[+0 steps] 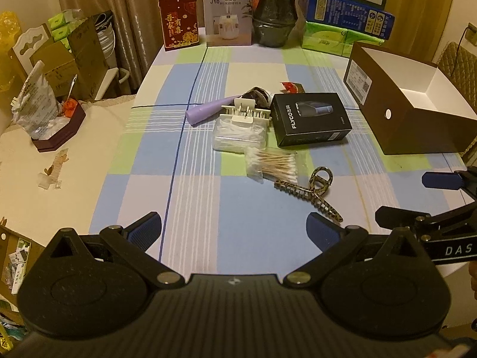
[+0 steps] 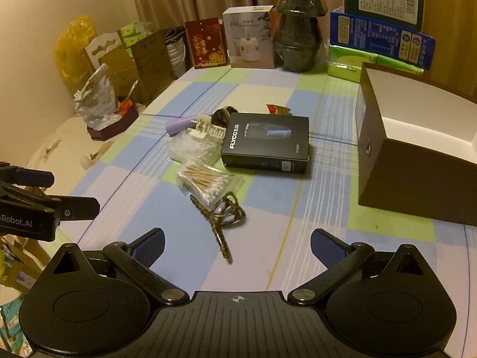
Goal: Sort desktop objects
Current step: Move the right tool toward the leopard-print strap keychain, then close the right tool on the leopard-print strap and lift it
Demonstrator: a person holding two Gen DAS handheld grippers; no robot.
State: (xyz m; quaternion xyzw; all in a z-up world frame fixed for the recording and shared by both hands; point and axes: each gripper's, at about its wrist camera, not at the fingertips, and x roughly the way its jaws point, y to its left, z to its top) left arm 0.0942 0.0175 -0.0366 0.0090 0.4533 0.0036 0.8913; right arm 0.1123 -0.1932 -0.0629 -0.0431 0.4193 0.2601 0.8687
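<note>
A black FLYCO box (image 1: pixel 311 119) (image 2: pixel 266 142) lies mid-table. Beside it are a bag of cotton swabs (image 1: pixel 272 162) (image 2: pixel 205 180), a leopard-print hair claw (image 1: pixel 313 192) (image 2: pixel 222 219), a clear box of floss picks (image 1: pixel 240 134) (image 2: pixel 192 146), a white clip (image 1: pixel 246 110), a purple tube (image 1: pixel 210 109) (image 2: pixel 179 124) and a dark hair tie (image 1: pixel 256 95). An open brown box (image 1: pixel 399 104) (image 2: pixel 408 152) stands at the right. My left gripper (image 1: pixel 234 231) and right gripper (image 2: pixel 237 246) are open and empty, above the near table edge.
Along the back stand a red card (image 1: pixel 179 22), a humidifier box (image 1: pixel 228 15), a dark jar (image 1: pixel 275 12) and stacked green and blue boxes (image 1: pixel 345 15). A side table at the left holds a bag and a small tray (image 1: pixel 58 128).
</note>
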